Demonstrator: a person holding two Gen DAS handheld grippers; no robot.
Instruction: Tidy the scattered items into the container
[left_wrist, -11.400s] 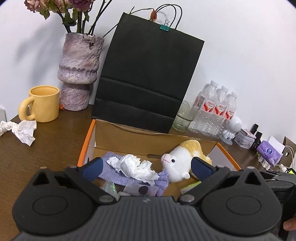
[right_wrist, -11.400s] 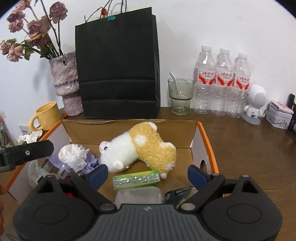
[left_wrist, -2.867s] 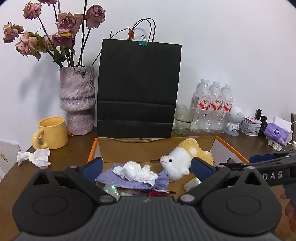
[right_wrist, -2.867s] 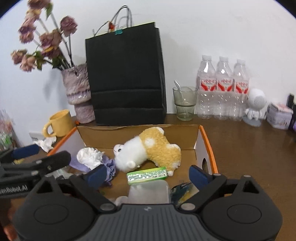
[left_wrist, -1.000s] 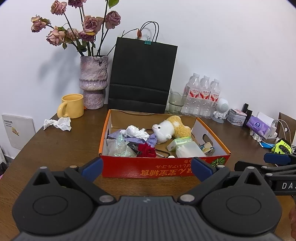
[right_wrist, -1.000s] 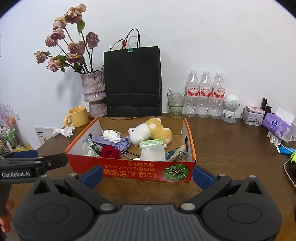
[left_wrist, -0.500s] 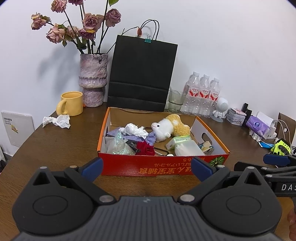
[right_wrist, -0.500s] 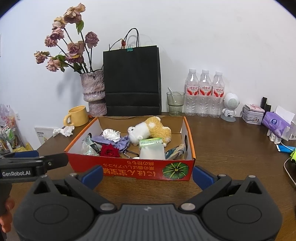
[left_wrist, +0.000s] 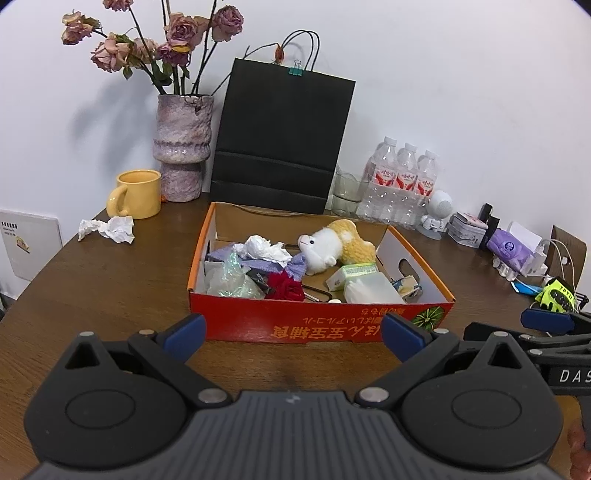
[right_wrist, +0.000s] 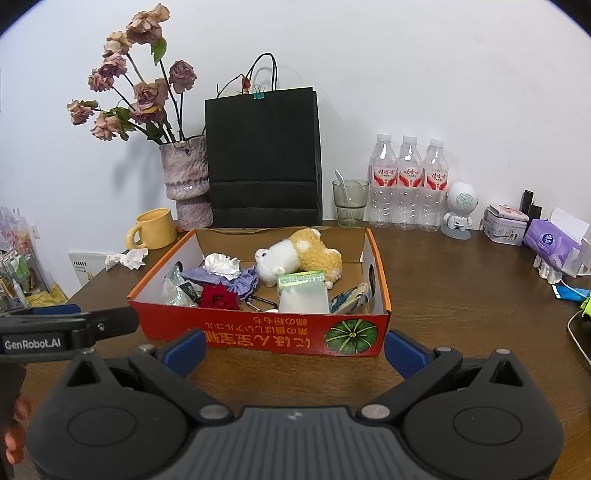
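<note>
A red cardboard box (left_wrist: 321, 326) (right_wrist: 258, 334) stands on the brown table, just beyond both grippers. It holds a white-and-yellow plush toy (left_wrist: 334, 245) (right_wrist: 295, 256), crumpled tissue (left_wrist: 266, 249), purple cloth (right_wrist: 229, 277), a red rose (left_wrist: 284, 288) (right_wrist: 218, 297), a green packet (right_wrist: 300, 277) and a clear tub (left_wrist: 369, 290). My left gripper (left_wrist: 293, 338) is open and empty in front of the box. My right gripper (right_wrist: 295, 347) is open and empty too. A crumpled tissue (left_wrist: 109, 229) (right_wrist: 127, 258) lies on the table left of the box.
A yellow mug (left_wrist: 136, 194), a vase of dried roses (left_wrist: 183, 147), a black paper bag (left_wrist: 280, 136), a glass (right_wrist: 349, 203) and three water bottles (right_wrist: 408, 184) line the wall. Small items and cables (left_wrist: 517, 247) crowd the right edge.
Both grippers have drawn back from over the box to the table in front of it; over the last second they barely moved. Both stayed open.
</note>
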